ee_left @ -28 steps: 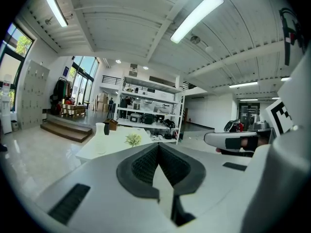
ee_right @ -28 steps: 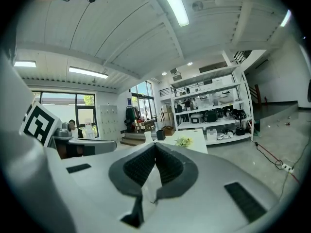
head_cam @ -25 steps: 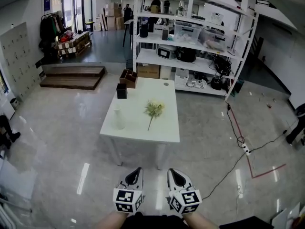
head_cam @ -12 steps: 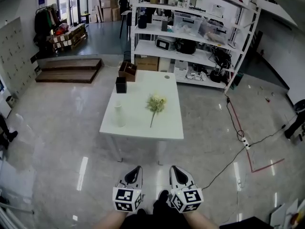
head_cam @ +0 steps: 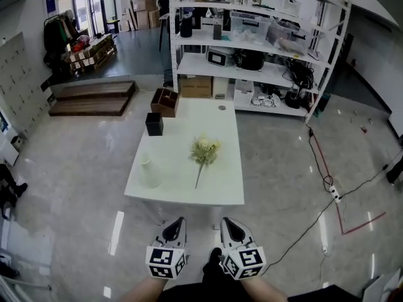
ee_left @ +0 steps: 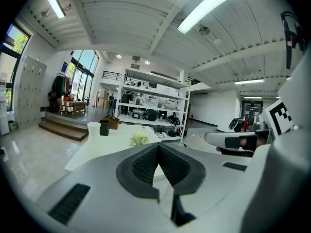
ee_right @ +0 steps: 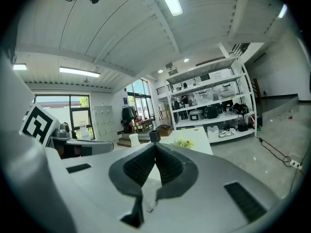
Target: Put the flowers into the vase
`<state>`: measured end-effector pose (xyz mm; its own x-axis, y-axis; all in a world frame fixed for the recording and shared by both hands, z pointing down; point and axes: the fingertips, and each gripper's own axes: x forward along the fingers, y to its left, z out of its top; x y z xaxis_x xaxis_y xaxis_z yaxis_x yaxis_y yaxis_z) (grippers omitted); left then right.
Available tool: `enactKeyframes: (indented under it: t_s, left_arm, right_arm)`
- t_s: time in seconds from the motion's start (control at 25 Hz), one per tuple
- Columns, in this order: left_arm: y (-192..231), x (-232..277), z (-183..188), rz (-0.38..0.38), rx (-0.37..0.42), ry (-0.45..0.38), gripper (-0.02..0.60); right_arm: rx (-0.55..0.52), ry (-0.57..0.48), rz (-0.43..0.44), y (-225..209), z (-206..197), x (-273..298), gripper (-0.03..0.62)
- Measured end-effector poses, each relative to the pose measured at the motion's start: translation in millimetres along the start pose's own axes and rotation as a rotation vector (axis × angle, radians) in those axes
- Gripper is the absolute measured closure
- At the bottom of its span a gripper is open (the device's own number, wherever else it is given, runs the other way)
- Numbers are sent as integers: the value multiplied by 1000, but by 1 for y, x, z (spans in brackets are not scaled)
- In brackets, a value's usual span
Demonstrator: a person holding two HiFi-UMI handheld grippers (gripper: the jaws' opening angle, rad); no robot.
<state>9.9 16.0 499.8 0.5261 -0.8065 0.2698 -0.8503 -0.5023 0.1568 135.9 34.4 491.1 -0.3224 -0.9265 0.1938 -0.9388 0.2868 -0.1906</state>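
Standing back from a white table (head_cam: 221, 187), a person holds two grippers side by side at waist height, both aimed at it. The left gripper (head_cam: 178, 221) is clenched, its ribbed pads meeting with nothing between them. The right gripper (head_cam: 228, 223) is clenched and empty too.

The flowers (head_cam: 204, 149) lie flat near the middle of the table, well apart from both grippers. They are a small bunch of pale cream blooms on a thin stalk, and the stalk points back toward the person. The vase (head_cam: 148, 172), small, white and narrow-necked, stands upright to their left, near the table's left edge.

The bunch looks very light and limp. The blooms would likely crush under the jaws, so the bare stalk below the heads seems the place to grip. Because it lies flat, the jaws would have to come in low against the tabletop. The vase looks light enough to tip if knocked.

From above, the head view gives the layout: flowers, vase, a black box (head_cam: 154, 123) and a brown box (head_cam: 165, 101) at the far end, and shelving (head_cam: 252, 74) behind. It shows only the grippers' backs. The gripper views look level across the tabletop. They show the pads meeting, the vase's upright outline, each neighbouring gripper, and the ceiling lights.
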Motion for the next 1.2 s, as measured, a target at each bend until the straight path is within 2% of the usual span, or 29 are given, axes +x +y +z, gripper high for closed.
enactKeyframes:
  t_s: [0.24,0.48,0.68,0.84,1.2]
  left_arm:
    - [1,79,45,35,8,-7,578]
    - [11,126,60,59,-9,-18,578]
    - [28,150,73,50,-12,-21,578]
    - [41,155,84,41,-5,-35,578]
    - [68,166,86,28,-15,-29,578]
  right_arm:
    - [-3,10,71,-46,39,61,591]
    - [-17,13,99,-74,57,106,591]
    - [-26,1,86,-81,74,136,591]
    - [-35,-8,91,-71,83,151,591]
    - [-44,8,95,-53,82,183,591]
